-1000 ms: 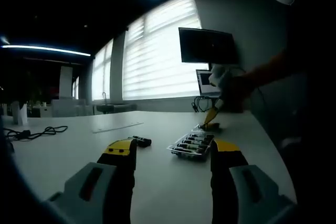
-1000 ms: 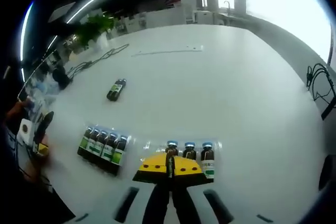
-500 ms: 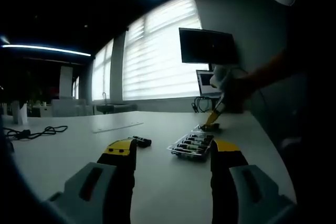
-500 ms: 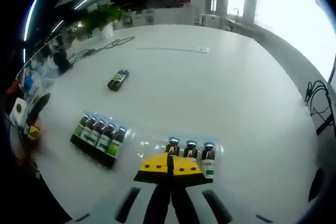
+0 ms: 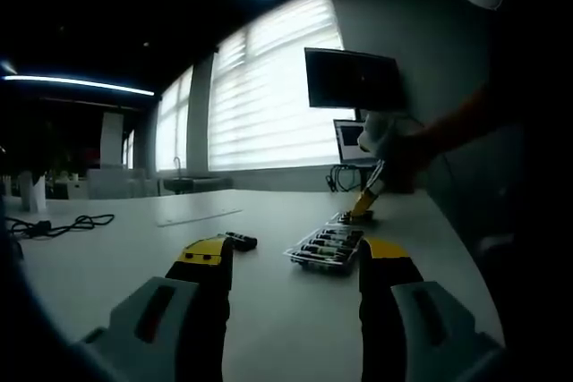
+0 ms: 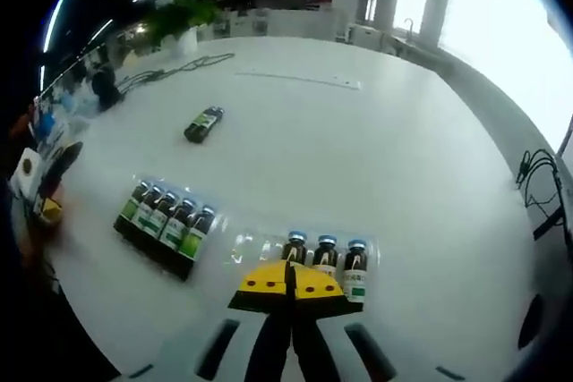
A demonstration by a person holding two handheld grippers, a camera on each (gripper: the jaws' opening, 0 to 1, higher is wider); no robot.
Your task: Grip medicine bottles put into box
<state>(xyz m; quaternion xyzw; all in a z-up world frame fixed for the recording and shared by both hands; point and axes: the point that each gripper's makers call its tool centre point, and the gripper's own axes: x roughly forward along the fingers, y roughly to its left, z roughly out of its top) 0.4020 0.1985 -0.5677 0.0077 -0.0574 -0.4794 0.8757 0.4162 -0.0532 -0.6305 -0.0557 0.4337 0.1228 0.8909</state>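
A broad white table [image 6: 376,140], smooth and matte, fills an office with blinded windows. On it lies a clear moulded plastic box [image 6: 300,252], three dark blue-capped medicine bottles [image 6: 325,254] standing upright in its pockets, other pockets apparently vacant. Just beside it a row of green-labelled bottles [image 6: 166,225] waits; a lone bottle [image 6: 203,123] lies on its side, well apart. The right hand-held gripper [image 6: 291,285] hovers over the box, tips pressed together on nothing; the left hand-held gripper [image 5: 291,261] is spread wide, empty.
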